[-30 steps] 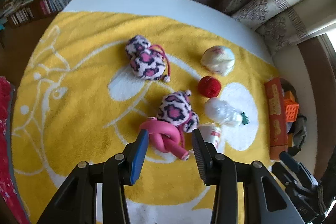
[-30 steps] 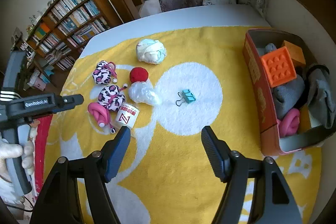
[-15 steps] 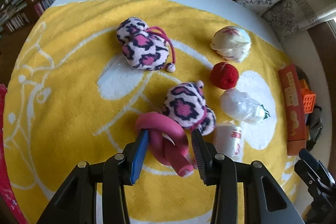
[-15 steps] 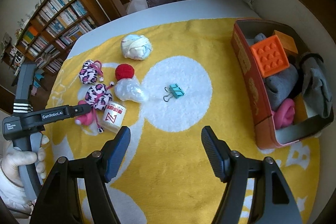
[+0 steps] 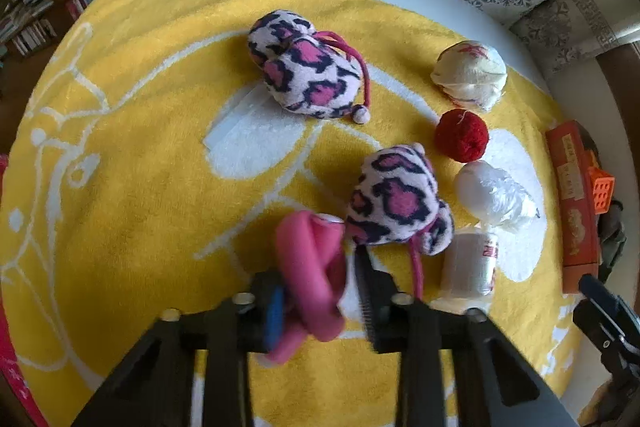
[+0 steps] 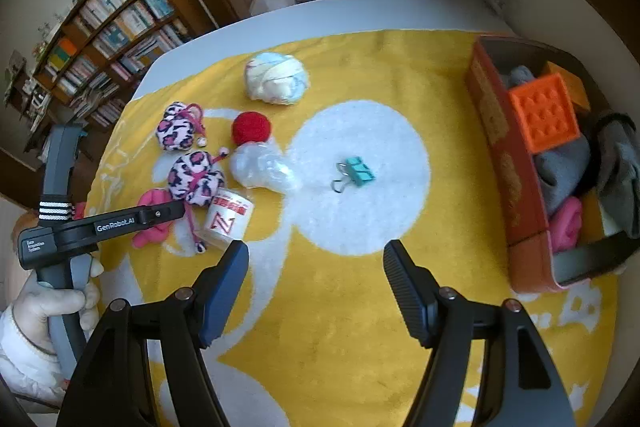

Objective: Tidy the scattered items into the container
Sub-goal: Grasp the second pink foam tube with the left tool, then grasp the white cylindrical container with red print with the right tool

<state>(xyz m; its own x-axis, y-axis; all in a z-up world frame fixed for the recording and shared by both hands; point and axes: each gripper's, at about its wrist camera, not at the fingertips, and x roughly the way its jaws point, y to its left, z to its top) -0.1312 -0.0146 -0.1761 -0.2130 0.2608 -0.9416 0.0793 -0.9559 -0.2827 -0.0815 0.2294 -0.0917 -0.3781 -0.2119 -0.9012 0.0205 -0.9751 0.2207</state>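
Through the left wrist camera, the left gripper (image 5: 320, 287) is pressing down onto the pink knotted tube (image 5: 310, 259), and its jaws are closing around it, with the blue pad against one side of the foam and the ribbed pad close on the other. The tube is lying on the yellow towel (image 5: 140, 207), touching the nearer leopard-print pouch (image 5: 396, 203), whose pink cord is trailing down beside the ribbed pad. Beyond are sitting a second leopard-print pouch (image 5: 304, 75), a red pompom (image 5: 462, 135), a cream cloth ball (image 5: 470, 75), a crumpled clear bag (image 5: 496, 197) and a small white cup (image 5: 472, 265). The orange container (image 5: 576, 211) is standing at the right edge of this view, well apart from the tube.

Through the right wrist camera, the right gripper (image 6: 316, 283) is hovering over the towel with its jaws standing wide and nothing between them. A teal binder clip (image 6: 356, 173) is lying alone on the white circle ahead of it. The container is sitting on the right, already holding an orange block (image 6: 546, 113), grey cloth and another pink piece. A gloved hand (image 6: 52, 303) is gripping the left tool's handle on the left.

The step in hand looks like grasping the tube. Next, I judge, the tube is needing a straight lift clear of the pouch cord, then a carry across to the container, releasing over a free spot
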